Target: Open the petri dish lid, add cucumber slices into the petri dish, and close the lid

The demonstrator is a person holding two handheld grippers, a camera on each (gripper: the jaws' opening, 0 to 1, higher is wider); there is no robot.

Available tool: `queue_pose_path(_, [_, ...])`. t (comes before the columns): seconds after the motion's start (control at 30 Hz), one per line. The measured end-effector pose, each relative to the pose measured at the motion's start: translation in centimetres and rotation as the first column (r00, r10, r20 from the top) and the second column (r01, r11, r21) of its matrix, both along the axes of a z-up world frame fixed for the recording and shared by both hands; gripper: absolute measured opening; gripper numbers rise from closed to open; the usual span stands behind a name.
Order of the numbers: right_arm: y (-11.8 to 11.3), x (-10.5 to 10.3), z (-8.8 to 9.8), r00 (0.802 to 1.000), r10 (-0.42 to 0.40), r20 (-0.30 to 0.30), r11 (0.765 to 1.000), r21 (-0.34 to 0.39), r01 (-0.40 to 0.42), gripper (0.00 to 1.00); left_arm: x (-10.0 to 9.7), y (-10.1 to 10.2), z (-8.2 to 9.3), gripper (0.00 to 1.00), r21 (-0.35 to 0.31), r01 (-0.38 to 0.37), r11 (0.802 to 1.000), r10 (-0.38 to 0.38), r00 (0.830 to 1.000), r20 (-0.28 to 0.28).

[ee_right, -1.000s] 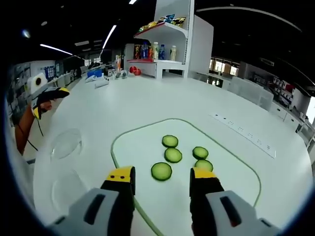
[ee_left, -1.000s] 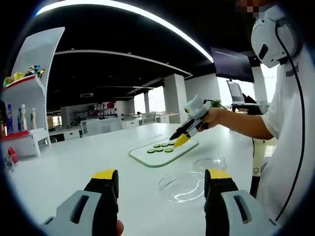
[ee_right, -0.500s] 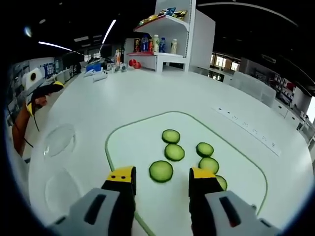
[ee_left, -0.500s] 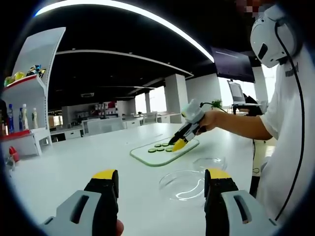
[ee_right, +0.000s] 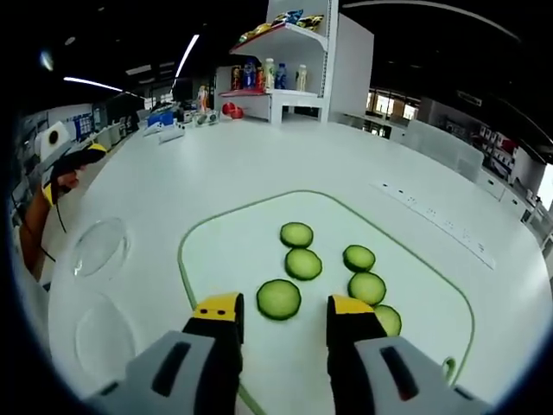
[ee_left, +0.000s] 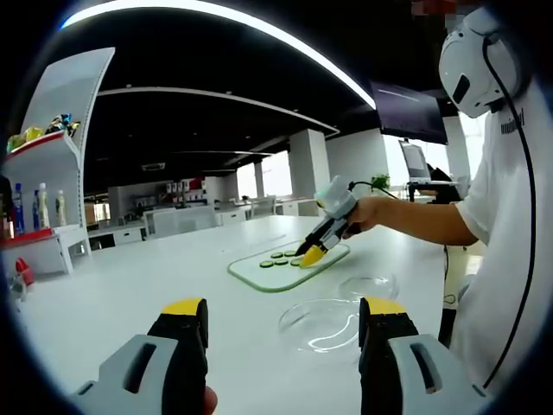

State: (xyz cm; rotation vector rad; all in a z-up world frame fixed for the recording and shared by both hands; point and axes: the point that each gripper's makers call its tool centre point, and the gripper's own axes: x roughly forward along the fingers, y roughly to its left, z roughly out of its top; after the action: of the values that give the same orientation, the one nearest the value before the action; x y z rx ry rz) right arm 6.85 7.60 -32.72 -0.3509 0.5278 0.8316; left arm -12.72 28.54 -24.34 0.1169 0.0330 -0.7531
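White tabletop (ee_right: 259, 164) runs to shelving (ee_right: 298, 65) at upper centre, where the right gripper (ee_right: 283, 309), jaws wide, hovers over cucumber slices (ee_right: 279, 298) on a cutting board (ee_right: 233, 251), while the left gripper (ee_left: 283, 313) gapes before the faint glass petri dish (ee_left: 321, 327).

Five cucumber slices (ee_right: 279, 298), one cutting board (ee_right: 225, 251), two clear dish halves (ee_right: 99, 246), two tools (ee_right: 281, 313)

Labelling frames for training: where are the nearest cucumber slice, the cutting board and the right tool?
nearest cucumber slice (ee_right: 279, 299), right gripper view, centre of its face
cutting board (ee_right: 220, 251), right gripper view, bare surface
right tool (ee_right: 283, 313), right gripper view, midway between fingertips
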Motion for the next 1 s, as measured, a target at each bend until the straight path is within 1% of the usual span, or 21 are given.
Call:
queue_pose_path(0.1, [0.17,0.02,0.15,1.0,0.003,0.005,1.0,0.006,-0.003,0.35,-0.02,-0.01,0.0,0.71,0.0,0.0,1.0,0.0,1.0,0.001])
queue_pose_path(0.3, [0.4,-0.23,-0.05,1.0,0.003,-0.009,1.0,0.008,-0.003,0.33,-0.1,0.12,0.02,0.71,-0.002,-0.004,1.0,0.004,1.0,0.002])
queue_pose_path(0.5, [0.39,-0.24,-0.11,1.0,-0.005,-0.022,1.0,0.02,0.006,0.33,-0.06,0.12,-0.04,0.71,-0.003,-0.006,1.0,0.006,1.0,0.0])
queue_pose_path(0.7, [0.31,-0.27,-0.13,1.0,-0.008,-0.025,1.0,0.017,0.009,0.32,0.04,0.09,0.01,0.71,-0.005,-0.006,1.0,0.006,1.0,0.002])
queue_pose_path(0.73, [0.29,-0.31,-0.12,1.0,-0.009,-0.023,1.0,0.014,0.01,0.31,0.05,0.09,0.01,0.71,-0.005,-0.007,1.0,0.007,1.0,0.002])
queue_pose_path(0.8, [0.34,-0.47,-0.16,1.0,-0.006,-0.03,1.0,0.014,0.006,0.26,0.07,0.08,0.03,0.71,-0.005,-0.006,1.0,0.006,1.0,0.002])
queue_pose_path(1.0, [0.35,-0.48,-0.15,0.999,-0.013,-0.033,1.0,0.02,0.014,0.25,0.09,-0.03,-0.03,0.71,-0.006,-0.005,1.0,0.005,1.0,0.0])
